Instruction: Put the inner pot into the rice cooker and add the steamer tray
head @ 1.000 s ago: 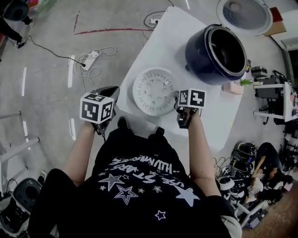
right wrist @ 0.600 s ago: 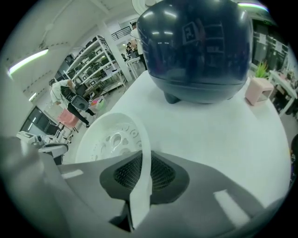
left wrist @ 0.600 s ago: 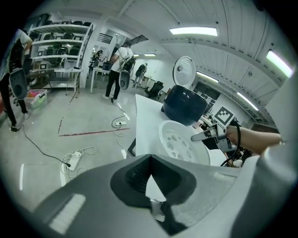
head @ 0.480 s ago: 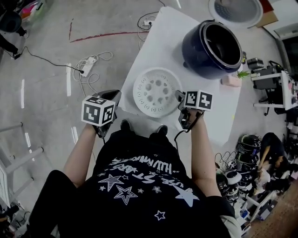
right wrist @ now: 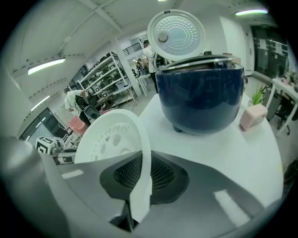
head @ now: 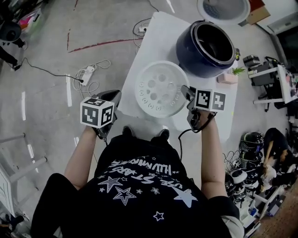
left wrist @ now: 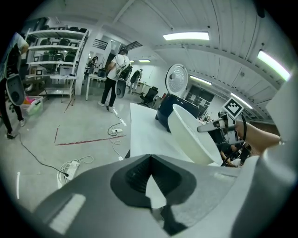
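In head view the marker cube half hides how my right hand-held gripper [head: 185, 91] grips; its own view shows the jaws pinching the steamer tray [right wrist: 108, 138] by its rim, tilted over the desk [head: 153, 42]. The left hand-held gripper [head: 114, 95] is closed and empty.

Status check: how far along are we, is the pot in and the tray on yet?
Done: the inner pot looks seated in the rice cooker, lid open. In hand: the right gripper is shut on the steamer tray rim, holding it tilted over the table, short of the cooker. The left gripper is shut and empty. Left: carry the tray over and set it into the pot.
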`<state>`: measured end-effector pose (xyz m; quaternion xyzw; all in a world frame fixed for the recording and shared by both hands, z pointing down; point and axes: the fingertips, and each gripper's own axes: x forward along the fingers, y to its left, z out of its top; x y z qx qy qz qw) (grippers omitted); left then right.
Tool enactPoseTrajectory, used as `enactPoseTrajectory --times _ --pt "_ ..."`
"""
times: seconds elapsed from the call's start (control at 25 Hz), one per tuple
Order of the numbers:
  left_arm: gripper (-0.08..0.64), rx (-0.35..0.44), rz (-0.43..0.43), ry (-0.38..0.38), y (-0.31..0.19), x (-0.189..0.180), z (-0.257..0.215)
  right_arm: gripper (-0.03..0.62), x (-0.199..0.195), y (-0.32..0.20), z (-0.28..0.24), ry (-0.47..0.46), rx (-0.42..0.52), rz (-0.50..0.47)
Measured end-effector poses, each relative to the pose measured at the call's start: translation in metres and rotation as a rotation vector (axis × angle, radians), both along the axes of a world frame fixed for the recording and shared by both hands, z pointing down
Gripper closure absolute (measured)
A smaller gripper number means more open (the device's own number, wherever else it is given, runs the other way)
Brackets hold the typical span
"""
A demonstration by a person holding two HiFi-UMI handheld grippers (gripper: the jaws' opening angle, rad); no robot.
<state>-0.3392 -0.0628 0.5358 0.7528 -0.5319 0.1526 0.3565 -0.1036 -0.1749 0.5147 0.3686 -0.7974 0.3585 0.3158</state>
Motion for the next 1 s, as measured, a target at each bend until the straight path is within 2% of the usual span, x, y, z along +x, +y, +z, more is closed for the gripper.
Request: enactPoseTrajectory --times 0.52,1.0 --pt "0.559 0.156 0.056 -0.034 -0.053 0.031 -0.078 0.532 0.034 -0.029 -0.080 0.004 0.110 -0.046" --pt "0.560 0.264 0.104 -0.051 -0.130 0.114 -0.140 0.532 0.106 -0.109 -0.158 -0.021 0.212 -0.063"
